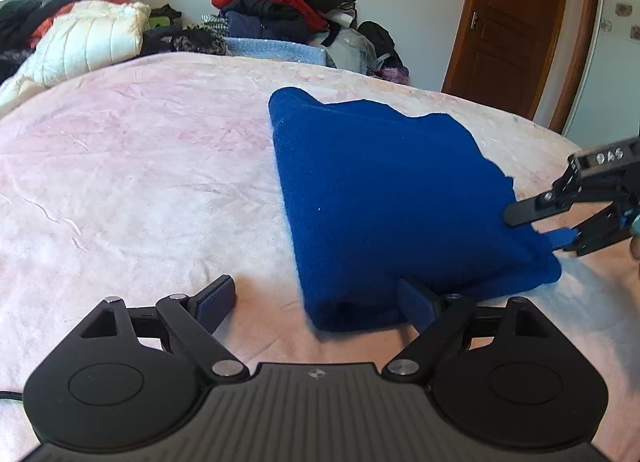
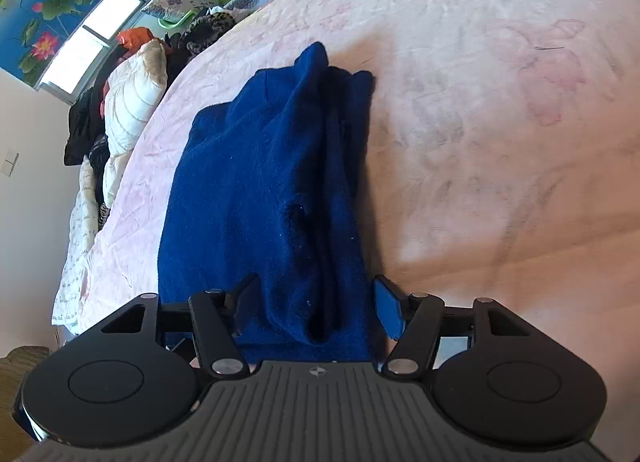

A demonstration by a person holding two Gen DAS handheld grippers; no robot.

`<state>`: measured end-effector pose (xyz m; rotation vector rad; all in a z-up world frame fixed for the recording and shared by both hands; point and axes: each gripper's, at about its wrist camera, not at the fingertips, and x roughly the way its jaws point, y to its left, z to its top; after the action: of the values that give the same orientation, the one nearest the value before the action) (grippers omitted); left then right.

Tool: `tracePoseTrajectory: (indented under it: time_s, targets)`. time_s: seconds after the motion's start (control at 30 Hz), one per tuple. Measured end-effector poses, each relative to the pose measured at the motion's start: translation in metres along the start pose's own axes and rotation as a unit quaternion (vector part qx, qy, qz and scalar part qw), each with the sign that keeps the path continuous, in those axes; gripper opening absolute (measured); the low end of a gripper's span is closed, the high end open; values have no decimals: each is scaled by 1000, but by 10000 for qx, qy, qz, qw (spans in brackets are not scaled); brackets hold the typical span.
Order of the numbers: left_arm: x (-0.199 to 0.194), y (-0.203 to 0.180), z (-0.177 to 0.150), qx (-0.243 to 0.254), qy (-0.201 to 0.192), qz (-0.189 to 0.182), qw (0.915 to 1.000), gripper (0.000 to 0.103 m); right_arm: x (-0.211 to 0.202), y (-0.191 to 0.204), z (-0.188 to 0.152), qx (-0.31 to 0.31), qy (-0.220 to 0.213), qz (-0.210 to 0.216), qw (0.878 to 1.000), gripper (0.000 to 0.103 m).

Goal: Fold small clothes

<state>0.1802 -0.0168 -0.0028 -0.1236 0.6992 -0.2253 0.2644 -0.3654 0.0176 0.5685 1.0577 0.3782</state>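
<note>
The left tongs [image 1: 316, 302] stand spread wide, one finger against the near edge of the folded blue fleece garment [image 1: 384, 189]. The right tongs [image 2: 316, 302] straddle its thick layered end at 3 o'clock, parted, not pinching. The deep-blue, fuzzy bundle lies on the pink bed [image 1: 140, 165].

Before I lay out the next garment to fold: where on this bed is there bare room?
The pink bedspread is bare left of the folded blue fleece, up to the cream puffer jacket. The far edge is crowded with the clothes pile.
</note>
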Motion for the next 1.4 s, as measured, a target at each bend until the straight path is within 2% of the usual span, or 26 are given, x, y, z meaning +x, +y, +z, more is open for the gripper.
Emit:
tracePoseTrajectory:
  time_s: [0.03,0.07,0.1,0.17,0.23,0.3,0.33,0.37,0.4,0.47,0.53,0.6,0.67,0.7,0.77,0.83,0.9,0.93,1.0,1.1,1.13,1.17,1.2,1.27,1.4]
  targets:
    - [1,4,5,-269,62,-161,9995,89,4,4,0,-59,-37,60,10000,45]
    - [3,11,11,-674,151,-376,9969,89,8,5,0,-58,-18,109,9999,14]
    - [5,18,16,-1032,245,-565,9928,89,11,6,0,-55,60,136,9999,15]
    - [7,31,23,-1634,435,-889,9816,89,6,13,-4,-382,-57,50,9992,14]
    - [7,39,25,-1857,501,-968,9765,89,-7,12,-6,-452,-238,7,9987,13]
    - [11,44,27,-1937,564,-928,9750,88,-3,-2,-7,-326,-183,-99,9993,13]
    - [13,45,28,-1922,587,-888,9756,88,1,-7,-10,-315,-158,-64,9994,14]
    - [14,45,31,-1908,608,-869,9759,88,1,-9,-11,-280,-210,26,9994,24]
    - [14,45,33,-1902,637,-888,9756,88,-2,-9,-10,-192,-219,136,9995,29]
    - [14,46,40,-1894,670,-1004,9744,88,-12,-10,-4,31,-309,456,9985,56]
    - [18,47,46,-1979,727,-1144,9708,88,-25,-12,4,78,-710,691,9951,67]
    - [29,52,48,-2289,973,-1461,9575,88,-25,-17,17,206,-760,657,9947,67]
    - [39,54,44,-2576,1208,-1729,9429,88,-13,-27,27,434,-552,681,9952,67]
    - [41,53,42,-2570,1211,-1778,9422,88,-7,-28,29,449,-487,635,9958,67]
    - [41,49,42,-2448,1178,-1776,9459,88,5,-28,28,373,-357,541,9972,67]
    - [41,44,43,-2280,1187,-1741,9506,83,13,-24,21,239,-273,757,9965,67]
    - [44,37,45,-2014,1310,-1509,9589,47,19,-19,16,190,-85,993,9948,67]
    - [44,35,46,-1909,1309,-1383,9630,43,20,-18,14,178,-35,1045,9944,68]
    - [43,36,46,-1888,1330,-1375,9632,41,20,-16,9,143,79,1070,9941,68]
    - [41,37,43,-1870,1311,-1434,9629,41,14,-23,-5,317,198,1379,9897,65]
    - [41,36,42,-1829,1303,-1422,9640,41,13,-27,-9,436,188,1468,9880,57]
    - [41,34,43,-1775,1317,-1347,9659,34,13,-32,-10,594,159,1458,9874,34]
    - [43,31,45,-1661,1387,-1247,9683,19,15,-38,-10,798,170,1418,9865,19]
    - [45,28,48,-1487,1463,-1160,9711,13,19,-45,-12,1026,121,1395,9848,15]
    - [38,25,60,-1080,1525,-1056,9767,11,14,-23,-19,605,-5,1149,9915,15]
